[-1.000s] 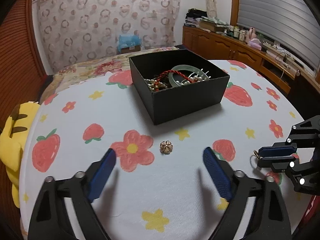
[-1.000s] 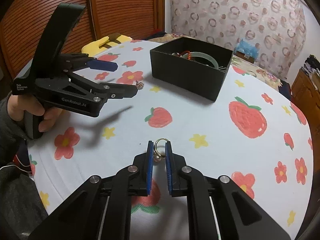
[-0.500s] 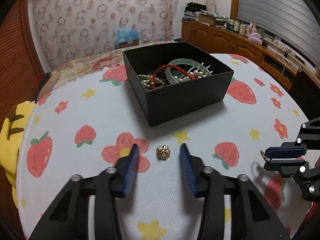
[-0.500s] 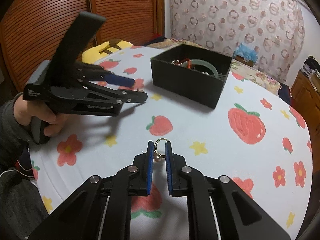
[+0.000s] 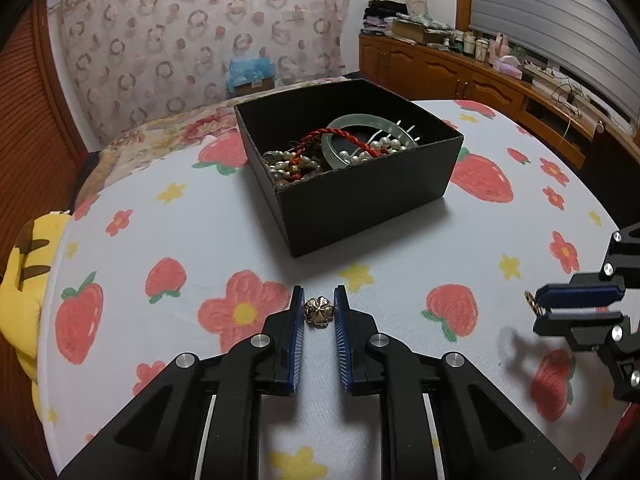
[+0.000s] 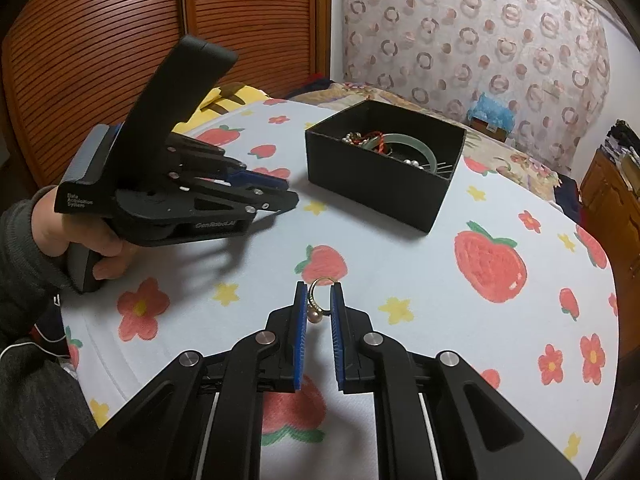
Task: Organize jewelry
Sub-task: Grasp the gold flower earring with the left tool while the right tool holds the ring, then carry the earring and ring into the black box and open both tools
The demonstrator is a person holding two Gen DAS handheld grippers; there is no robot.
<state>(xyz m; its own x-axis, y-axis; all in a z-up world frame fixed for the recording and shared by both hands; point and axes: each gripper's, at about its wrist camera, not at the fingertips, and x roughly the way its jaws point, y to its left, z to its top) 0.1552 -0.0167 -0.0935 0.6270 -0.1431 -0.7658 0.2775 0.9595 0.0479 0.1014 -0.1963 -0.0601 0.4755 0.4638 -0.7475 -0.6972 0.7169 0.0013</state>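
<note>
White cloth printed with strawberries and flowers [image 5: 208, 240] covered the round table under your two tools. Nearest you, the left gripper [image 5: 319, 312] had just been closing, and its blue pads stood right against both sides of the small gold flower charm [image 5: 318, 311], which still lay on the cloth. To do this well, I judged you needed a firm, centred pinch before lifting, since so small a piece could slip or flick away. Your right gripper [image 6: 319, 304] was clamped on a gold ring [image 6: 318, 300] with a pearl, held above the cloth. Farther off stood the black box [image 5: 360, 196], already holding beads, a red cord and a green bangle [image 5: 360, 128], well beyond both tools.
</note>
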